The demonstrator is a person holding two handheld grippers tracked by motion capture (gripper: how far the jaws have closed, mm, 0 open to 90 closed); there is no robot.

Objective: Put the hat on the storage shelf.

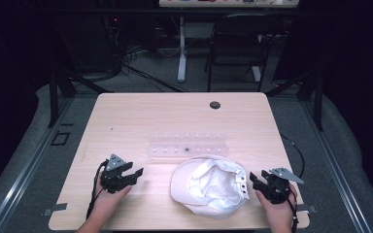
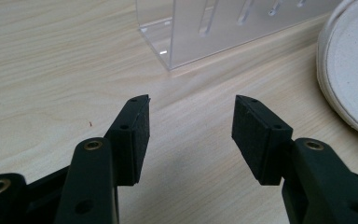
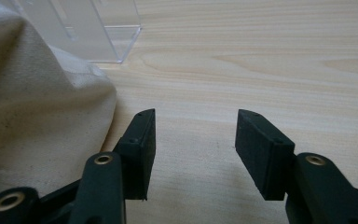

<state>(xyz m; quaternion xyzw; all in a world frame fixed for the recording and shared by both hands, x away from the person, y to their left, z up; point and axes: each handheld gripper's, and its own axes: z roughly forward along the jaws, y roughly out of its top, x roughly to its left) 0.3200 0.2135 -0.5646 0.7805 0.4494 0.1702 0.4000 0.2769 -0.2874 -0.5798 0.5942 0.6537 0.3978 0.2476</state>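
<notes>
A white cap [image 1: 210,185] lies upside down on the wooden table [image 1: 141,116], near its front edge, brim toward the left. Its brim [image 2: 349,70] shows at the right of the left gripper view, and its cloth [image 3: 32,116] covers the left of the right gripper view. My left gripper [image 1: 137,174] rests on the table left of the cap, jaws open, nothing between them [image 2: 191,126]. My right gripper [image 1: 252,180] sits just right of the cap, also open and empty [image 3: 195,140]. A clear acrylic rack [image 1: 187,144] with slots stands behind the cap.
A dark cable grommet [image 1: 215,105] is set in the table near its far edge. Beyond the table stand a black chair [image 1: 238,43] and a white desk leg [image 1: 181,48]. Bare wood lies left of and behind the rack.
</notes>
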